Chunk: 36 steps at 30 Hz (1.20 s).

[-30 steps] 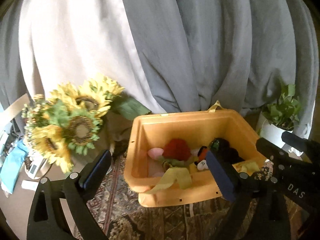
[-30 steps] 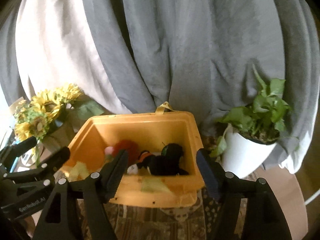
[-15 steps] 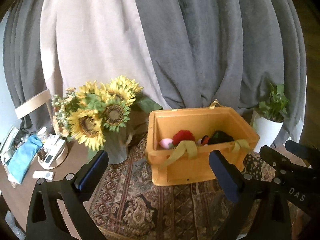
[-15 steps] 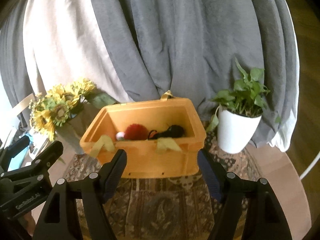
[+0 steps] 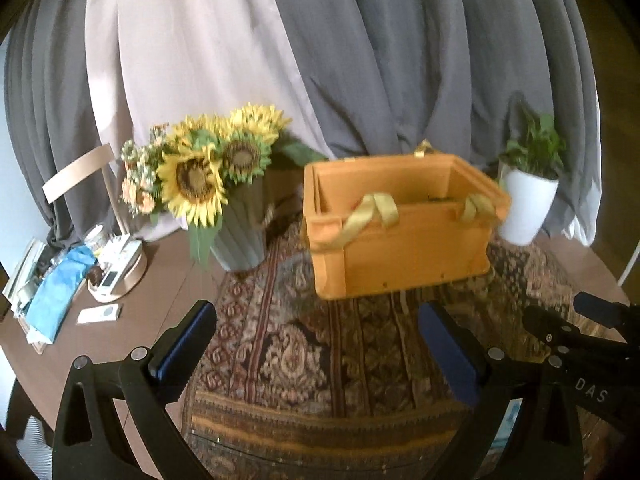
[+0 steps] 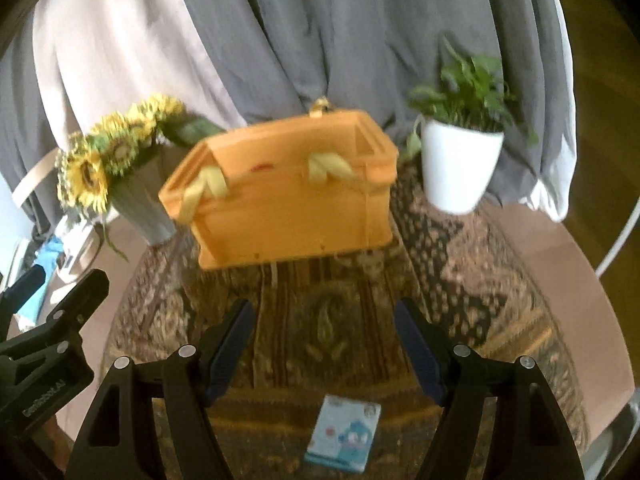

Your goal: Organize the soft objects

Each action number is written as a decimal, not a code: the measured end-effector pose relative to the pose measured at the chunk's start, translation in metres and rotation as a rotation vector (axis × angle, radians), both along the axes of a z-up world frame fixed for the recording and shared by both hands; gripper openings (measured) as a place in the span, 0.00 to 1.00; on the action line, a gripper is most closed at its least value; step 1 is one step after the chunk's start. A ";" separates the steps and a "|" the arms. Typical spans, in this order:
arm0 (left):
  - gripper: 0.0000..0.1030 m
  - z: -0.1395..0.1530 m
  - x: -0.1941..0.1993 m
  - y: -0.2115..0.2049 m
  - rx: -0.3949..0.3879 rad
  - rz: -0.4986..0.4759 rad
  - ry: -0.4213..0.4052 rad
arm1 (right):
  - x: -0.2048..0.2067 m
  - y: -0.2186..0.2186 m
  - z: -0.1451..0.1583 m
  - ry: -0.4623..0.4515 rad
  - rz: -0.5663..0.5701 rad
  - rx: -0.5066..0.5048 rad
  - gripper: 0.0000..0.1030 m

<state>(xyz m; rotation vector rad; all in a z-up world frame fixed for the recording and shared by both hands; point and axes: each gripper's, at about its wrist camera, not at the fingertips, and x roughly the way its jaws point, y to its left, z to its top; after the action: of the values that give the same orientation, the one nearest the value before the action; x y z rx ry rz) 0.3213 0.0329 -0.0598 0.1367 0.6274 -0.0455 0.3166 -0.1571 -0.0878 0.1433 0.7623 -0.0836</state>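
Observation:
An orange storage box [image 5: 404, 236] with yellow-green strap handles stands on the patterned rug; it also shows in the right wrist view [image 6: 288, 204]. From this low angle its contents are hidden, except a sliver of red [image 6: 261, 167] at the rim. My left gripper [image 5: 316, 328] is open and empty, well short of the box. My right gripper [image 6: 324, 324] is open and empty, also short of the box. A small light-blue packet [image 6: 343, 434] lies on the rug between and below the right fingers.
A vase of sunflowers [image 5: 208, 184] stands left of the box. A white pot with a green plant [image 5: 528, 204] stands to its right. A tray with small items and a blue cloth [image 5: 60, 292] lie at far left. Grey and white curtains hang behind.
Both grippers have pulled back and down from over the box. The soft toys inside, visible earlier, are now hidden by the box wall. The blue packet has come into view.

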 end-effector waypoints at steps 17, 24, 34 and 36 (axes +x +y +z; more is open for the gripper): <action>1.00 -0.062 -0.024 -0.002 0.093 -0.012 0.158 | -0.030 0.000 -0.077 0.231 -0.019 0.039 0.72; 1.00 -0.083 -0.022 -0.001 0.124 -0.008 0.211 | -0.027 0.002 -0.098 0.271 -0.014 0.024 0.72; 1.00 -0.102 -0.019 -0.007 0.138 -0.015 0.265 | -0.019 -0.001 -0.122 0.318 -0.018 0.029 0.70; 1.00 -0.103 -0.018 -0.008 0.139 -0.018 0.268 | -0.018 -0.002 -0.124 0.320 -0.022 0.024 0.66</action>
<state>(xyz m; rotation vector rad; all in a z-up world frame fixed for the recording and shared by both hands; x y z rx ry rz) 0.3035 0.0247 -0.1631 0.2742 0.8974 -0.0380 0.2986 -0.1593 -0.2119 0.1630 1.0814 -0.1203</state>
